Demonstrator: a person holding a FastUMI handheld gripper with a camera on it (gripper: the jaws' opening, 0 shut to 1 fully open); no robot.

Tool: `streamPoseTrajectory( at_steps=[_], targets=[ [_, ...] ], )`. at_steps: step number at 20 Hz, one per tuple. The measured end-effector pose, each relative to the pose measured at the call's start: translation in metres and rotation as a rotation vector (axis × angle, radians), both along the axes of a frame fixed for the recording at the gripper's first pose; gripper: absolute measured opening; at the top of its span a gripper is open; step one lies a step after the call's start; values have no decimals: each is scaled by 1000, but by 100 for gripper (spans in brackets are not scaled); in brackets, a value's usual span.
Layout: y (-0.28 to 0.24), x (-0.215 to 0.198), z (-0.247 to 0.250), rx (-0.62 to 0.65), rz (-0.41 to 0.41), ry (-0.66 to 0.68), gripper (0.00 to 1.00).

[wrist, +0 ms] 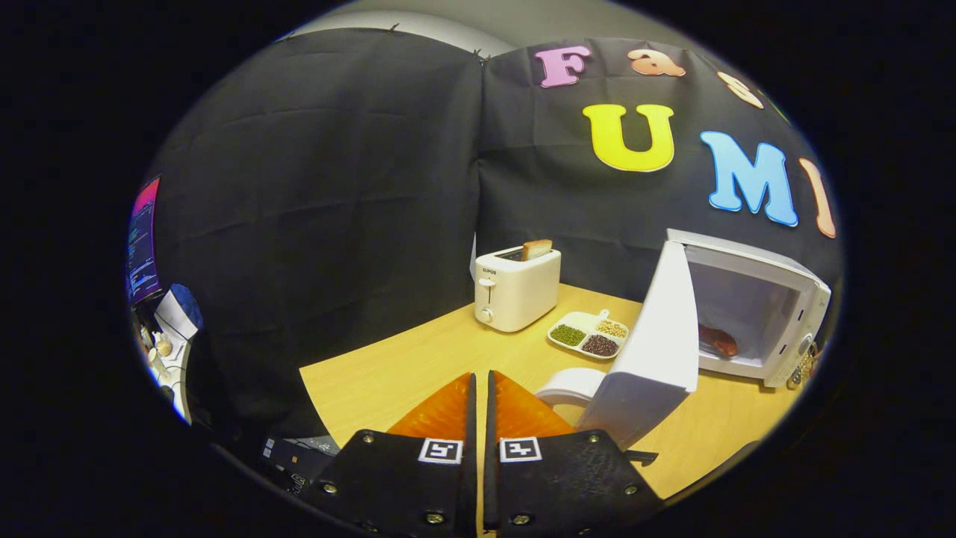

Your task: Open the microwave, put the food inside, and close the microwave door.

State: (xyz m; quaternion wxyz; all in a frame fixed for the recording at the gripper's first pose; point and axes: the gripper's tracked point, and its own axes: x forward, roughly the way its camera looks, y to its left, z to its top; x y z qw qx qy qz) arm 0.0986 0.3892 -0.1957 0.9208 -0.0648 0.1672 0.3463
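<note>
1. Wooden tabletop [388,373] carries every item I see from the gripper view.
2. My gripper [482,385] has its fingers drawn nearly together, a thin slit between them, holding nothing.
3. Beyond the fingers to the right, the microwave [777,299] stands with its door [657,336] swung open; the food [718,341] lies inside.
4. Toaster [517,290] and divided dish [588,334] stand farther back.
</note>
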Motion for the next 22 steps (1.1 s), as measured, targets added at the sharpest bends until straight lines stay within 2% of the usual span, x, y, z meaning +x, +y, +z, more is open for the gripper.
streamPoseTrajectory(
  at_steps=[10, 22],
  targets=[
    [-57, -8, 4, -6, -30, 8, 4],
    [-143, 24, 6, -4, -155, 23, 4]
  ],
)
